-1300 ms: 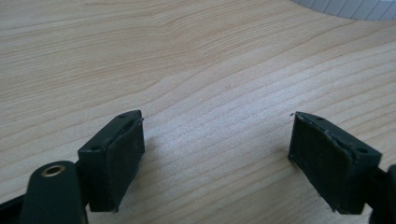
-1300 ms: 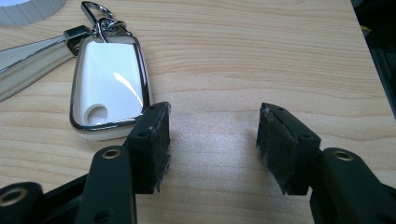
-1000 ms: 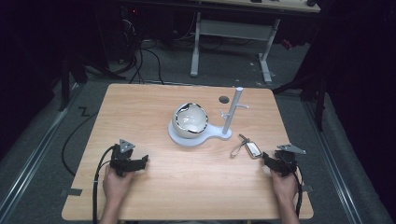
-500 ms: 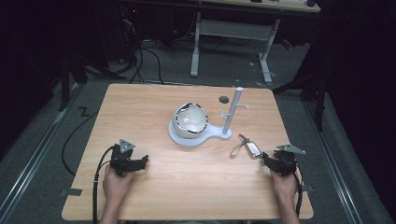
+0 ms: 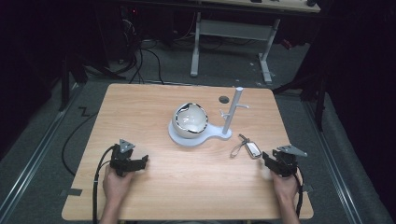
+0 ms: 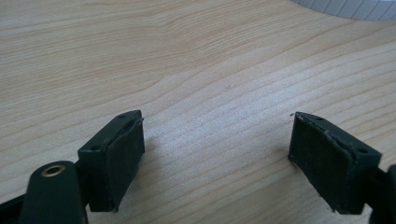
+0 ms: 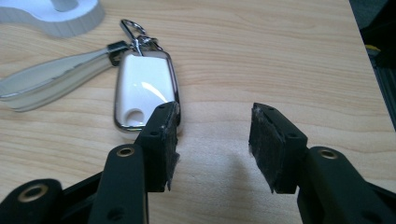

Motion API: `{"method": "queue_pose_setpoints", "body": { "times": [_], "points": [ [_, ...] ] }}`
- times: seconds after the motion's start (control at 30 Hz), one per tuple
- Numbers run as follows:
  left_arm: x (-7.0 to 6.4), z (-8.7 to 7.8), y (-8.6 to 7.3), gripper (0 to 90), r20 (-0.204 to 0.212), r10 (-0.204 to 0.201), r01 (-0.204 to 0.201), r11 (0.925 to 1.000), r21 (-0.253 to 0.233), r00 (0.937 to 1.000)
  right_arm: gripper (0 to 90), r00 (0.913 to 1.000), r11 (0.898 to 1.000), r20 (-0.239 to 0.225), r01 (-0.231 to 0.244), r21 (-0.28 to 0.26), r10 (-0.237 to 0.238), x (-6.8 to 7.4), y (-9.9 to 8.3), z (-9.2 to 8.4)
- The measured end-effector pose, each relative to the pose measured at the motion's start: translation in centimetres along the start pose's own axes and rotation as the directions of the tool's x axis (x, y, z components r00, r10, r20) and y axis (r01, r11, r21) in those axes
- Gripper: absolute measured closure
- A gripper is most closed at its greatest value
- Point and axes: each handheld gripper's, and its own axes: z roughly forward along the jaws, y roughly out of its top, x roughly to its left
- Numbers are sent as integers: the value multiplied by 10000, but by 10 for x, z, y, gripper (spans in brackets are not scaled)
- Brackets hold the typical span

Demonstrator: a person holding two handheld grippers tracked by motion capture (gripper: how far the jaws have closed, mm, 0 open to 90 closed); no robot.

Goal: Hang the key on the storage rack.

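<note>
Table (image 5: 187,196) first, pale wood grain, square to the camera, dark floor and cables beyond its far edge; no writing or brand can be read on anything here. On the middle of the board sits a white stand base (image 5: 196,136) carrying a round white bowl (image 5: 190,119) with a shiny rim; a thin white post (image 5: 232,112) rises from the base's right lobe, small pegs sticking out of it; a dark round hole (image 5: 224,99) lies in the wood just behind.

Left gripper (image 5: 140,163) rests near the front left, hand (image 5: 116,183) behind it, jaws wide apart over bare wood and gripping nothing; in the left gripper view its pads (image 6: 123,154) frame nothing but grain, with the base's ribbed edge (image 6: 345,7) at the top right.

Right gripper (image 5: 265,159) sits near the front right corner, close to the table's right edge; jaws spread, nothing between them. Key fob (image 7: 142,88), white with a chrome frame, lies flat just beside the left jaw tip, outside the gap; its grey strap (image 7: 51,81) trails left from the clip ring (image 7: 133,32), toward the base (image 7: 56,16). Open wood lies all around both grippers, widest between them.
</note>
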Motion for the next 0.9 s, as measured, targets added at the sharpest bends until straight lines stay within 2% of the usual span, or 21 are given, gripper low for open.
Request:
{"method": "queue_pose_setpoints", "body": {
  "times": [0.4, 0.73, 0.83, 0.9],
  "points": [
    [0, 0, 0, 186, 2, 1, -1, 10000, 2, 10000, 508, 9978, 9992, -614, 209, -334, -229, 12, 9, -1],
    [0, 0, 0, 186, 1, 1, -1, 10000, 2, 10000, 472, 9952, 9987, -847, 470, -197, -485, 20, 19, 9],
    [0, 0, 0, 186, 1, 0, 0, 10000, 0, 10000, 457, 9948, 9988, -905, 475, 99, -464, 22, 20, 17],
    [0, 0, 0, 186, 1, 1, -1, 10000, 0, 10000, 456, 9946, 9987, -915, 496, 117, -484, 23, 21, 19]
  ]
}}
